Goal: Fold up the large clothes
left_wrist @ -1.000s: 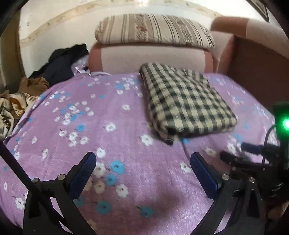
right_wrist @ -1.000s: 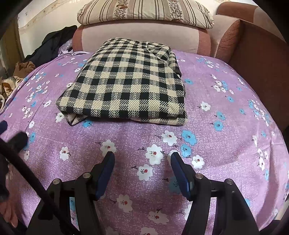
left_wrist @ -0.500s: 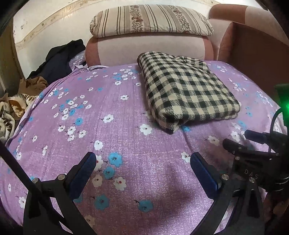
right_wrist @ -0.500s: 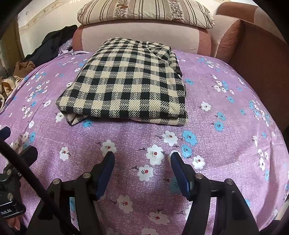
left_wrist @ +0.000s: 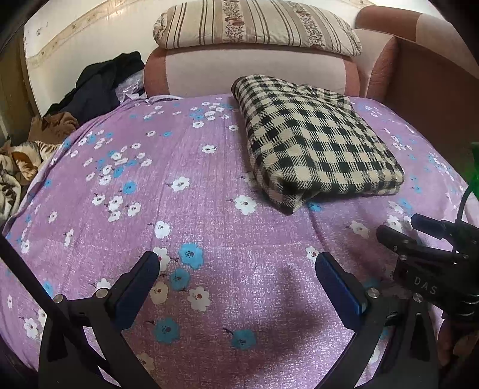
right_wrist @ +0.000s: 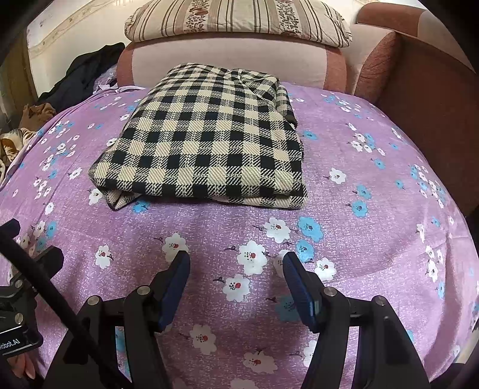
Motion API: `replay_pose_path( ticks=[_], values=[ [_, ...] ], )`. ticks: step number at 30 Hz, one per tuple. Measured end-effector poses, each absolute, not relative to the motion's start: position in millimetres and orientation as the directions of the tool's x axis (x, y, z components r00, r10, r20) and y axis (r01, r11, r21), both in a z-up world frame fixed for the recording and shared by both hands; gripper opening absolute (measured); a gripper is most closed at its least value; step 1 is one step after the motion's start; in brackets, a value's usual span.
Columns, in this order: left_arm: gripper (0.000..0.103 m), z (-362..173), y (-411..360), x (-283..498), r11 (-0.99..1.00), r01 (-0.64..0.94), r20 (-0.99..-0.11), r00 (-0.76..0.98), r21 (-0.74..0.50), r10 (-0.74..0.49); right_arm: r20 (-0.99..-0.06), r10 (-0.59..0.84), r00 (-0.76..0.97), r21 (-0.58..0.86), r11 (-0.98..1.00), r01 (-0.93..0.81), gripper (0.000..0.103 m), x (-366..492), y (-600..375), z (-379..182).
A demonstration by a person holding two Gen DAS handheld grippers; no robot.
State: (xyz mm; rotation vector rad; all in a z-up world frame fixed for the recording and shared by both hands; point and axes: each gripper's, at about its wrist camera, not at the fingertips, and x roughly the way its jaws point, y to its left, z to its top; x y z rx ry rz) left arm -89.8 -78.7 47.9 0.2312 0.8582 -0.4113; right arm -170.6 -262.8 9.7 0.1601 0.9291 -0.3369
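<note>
A black-and-cream checked garment (right_wrist: 206, 140) lies folded into a thick rectangle on the purple flowered bedsheet (right_wrist: 359, 245), near the headboard. In the left wrist view the checked garment (left_wrist: 317, 143) sits at the upper right. My right gripper (right_wrist: 236, 266) hovers over bare sheet in front of the garment, open, with nothing between its blue-padded fingers. My left gripper (left_wrist: 236, 266) is open too, over the sheet to the left of the garment and short of it. The right gripper's black frame (left_wrist: 431, 257) shows at the right edge of the left wrist view.
A striped pillow (right_wrist: 239, 21) rests on the pink padded headboard (right_wrist: 227, 62). A brown upholstered side (right_wrist: 425, 89) rises at the right. Dark and brown clothes (left_wrist: 98, 86) are heaped at the far left, with a patterned blanket (left_wrist: 18, 167) beside the bed edge.
The left wrist view has tilted a little, so the garment and pillow sit higher and nearer the centre. The right gripper's view is unchanged. Both grippers stay open.
</note>
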Motion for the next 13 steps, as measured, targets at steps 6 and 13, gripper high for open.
replay_pose_path(
  ticks=[6,13],
  values=[
    [0.103,46.1,-76.7,-89.9,0.901,0.433,-0.772,0.582,0.029,-0.255,-0.809,-0.215,0.547,-0.009,0.935,0.355,0.069,-170.1,-263.4,9.6],
    [0.103,45.3,-77.7,-89.0,0.908,0.414,-0.779,0.589,0.065,-0.213,-0.811,-0.219,0.542,-0.017,0.935,0.354,0.069,-170.0,-261.9,9.2]
  ],
)
